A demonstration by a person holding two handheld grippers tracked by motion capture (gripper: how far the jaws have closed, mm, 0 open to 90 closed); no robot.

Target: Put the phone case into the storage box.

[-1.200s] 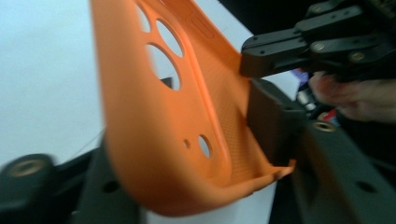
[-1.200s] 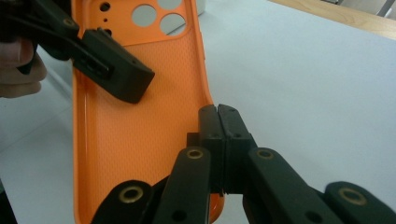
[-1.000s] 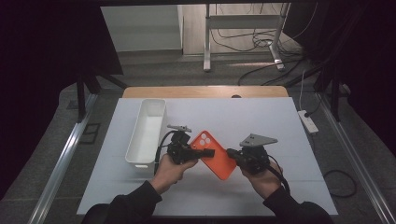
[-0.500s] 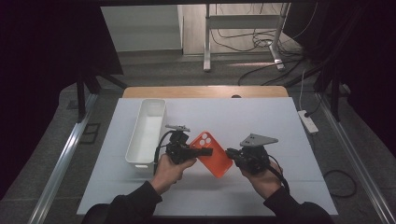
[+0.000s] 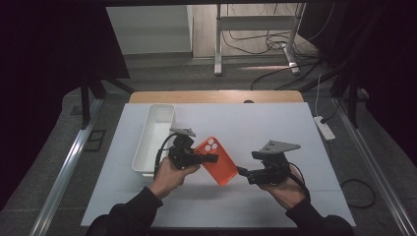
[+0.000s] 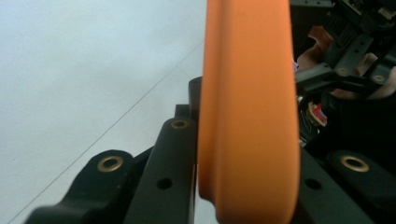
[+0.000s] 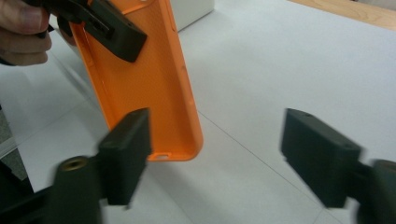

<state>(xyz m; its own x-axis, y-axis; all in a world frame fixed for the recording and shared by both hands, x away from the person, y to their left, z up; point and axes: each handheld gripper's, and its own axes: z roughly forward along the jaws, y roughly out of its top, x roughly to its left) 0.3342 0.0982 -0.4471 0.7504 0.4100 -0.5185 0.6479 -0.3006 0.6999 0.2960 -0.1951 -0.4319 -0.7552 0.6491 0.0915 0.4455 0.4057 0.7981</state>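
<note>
We see a matt, rubbery orange case (image 7: 140, 79), finely textured inside; a glossy white plastic bin (image 5: 153, 137); a smooth white surface (image 5: 275, 123).

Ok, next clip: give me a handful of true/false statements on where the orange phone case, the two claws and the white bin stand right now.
1. The left claw is clamped on the orange phone case. True.
2. The right claw grips the case too. False: its jaws have just been opening and stand apart, with the case's lower end just ahead of one jaw and nothing pressed between them.
3. The case lies inside the white bin. False: it is held up over the white table, to the right of the bin.
4. The case's camera cut-out is at its far end in the high view. True.
5. The bin stands at the table's right edge. False: it stands on the left side.
</note>
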